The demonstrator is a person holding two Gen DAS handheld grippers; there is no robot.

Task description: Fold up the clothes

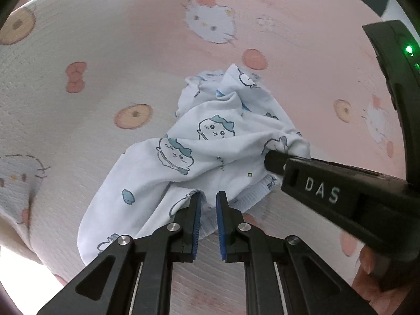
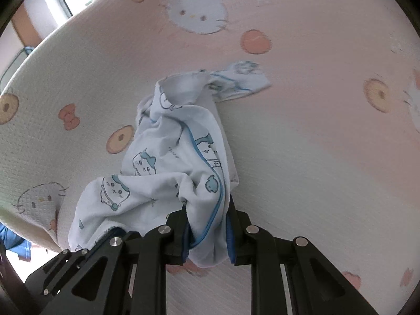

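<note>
A small white garment point(image 1: 210, 141) with blue cartoon prints lies crumpled on a pink cartoon-print bedsheet point(image 1: 105, 52). My left gripper point(image 1: 208, 199) is open, its blue pads just at the garment's near edge with a narrow gap and nothing between them. My right gripper point(image 1: 278, 161) reaches in from the right in the left wrist view and pinches the garment's right edge. In the right wrist view the right gripper point(image 2: 207, 220) is shut on a bunched fold of the garment point(image 2: 170, 162) with a blue seam. The left gripper's body shows at the lower left point(image 2: 78, 262).
The bedsheet point(image 2: 315, 131) covers the whole surface, with cat faces, bows and donuts printed on it. The bed's edge curves along the left point(image 2: 15, 84). A window and room lie beyond. A hand holds the right gripper point(image 1: 367, 262).
</note>
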